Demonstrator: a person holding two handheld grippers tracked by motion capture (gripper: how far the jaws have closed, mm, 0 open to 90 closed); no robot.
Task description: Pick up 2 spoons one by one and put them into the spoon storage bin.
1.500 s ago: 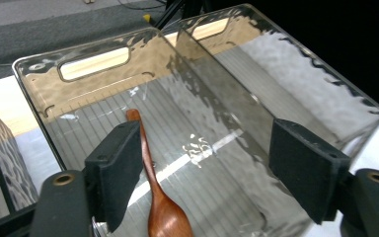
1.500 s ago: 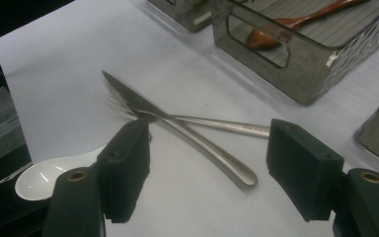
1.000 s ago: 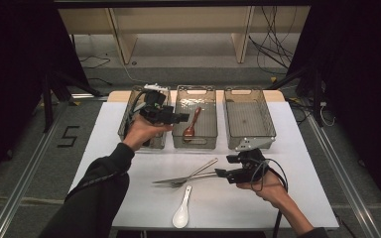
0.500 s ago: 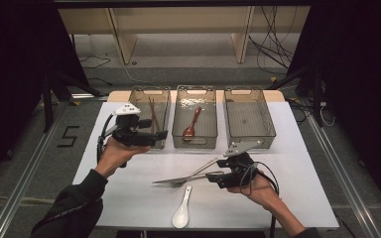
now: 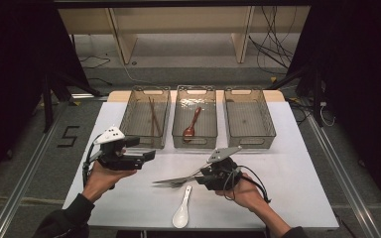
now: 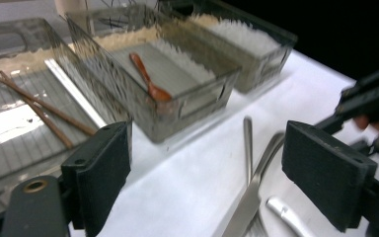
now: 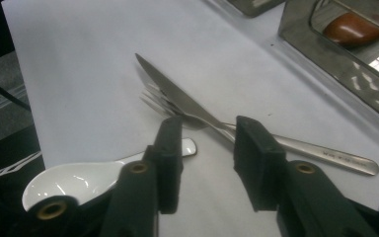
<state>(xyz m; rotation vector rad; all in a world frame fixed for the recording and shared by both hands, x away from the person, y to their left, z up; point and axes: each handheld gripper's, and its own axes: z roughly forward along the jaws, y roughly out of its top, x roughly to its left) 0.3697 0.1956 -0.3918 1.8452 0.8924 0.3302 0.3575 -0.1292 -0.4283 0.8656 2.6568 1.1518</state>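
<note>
A steel knife (image 5: 171,180) and fork (image 5: 182,177) lie crossed on the white table (image 5: 302,168), with a white ceramic spoon (image 5: 182,213) just in front of them. My right gripper (image 5: 203,177) hovers over their handles. In the right gripper view it (image 7: 207,138) is open, and the knife (image 7: 177,96) runs beneath its jaws beside the white spoon (image 7: 74,180). My left gripper (image 5: 150,155) is held open at the near left, with nothing in it. In the left gripper view it (image 6: 207,173) faces the knife (image 6: 249,197) and the bins.
Three clear bins stand in a row at the back. The left bin (image 5: 129,130) holds chopsticks (image 5: 152,116), the middle bin (image 5: 177,140) a wooden spoon (image 5: 192,123), and the right bin (image 5: 270,130) nothing. The table's front edge is close to both hands.
My left gripper has drawn back from above the left bin toward the near left of the table. My right gripper has slid left along the cutlery handles.
</note>
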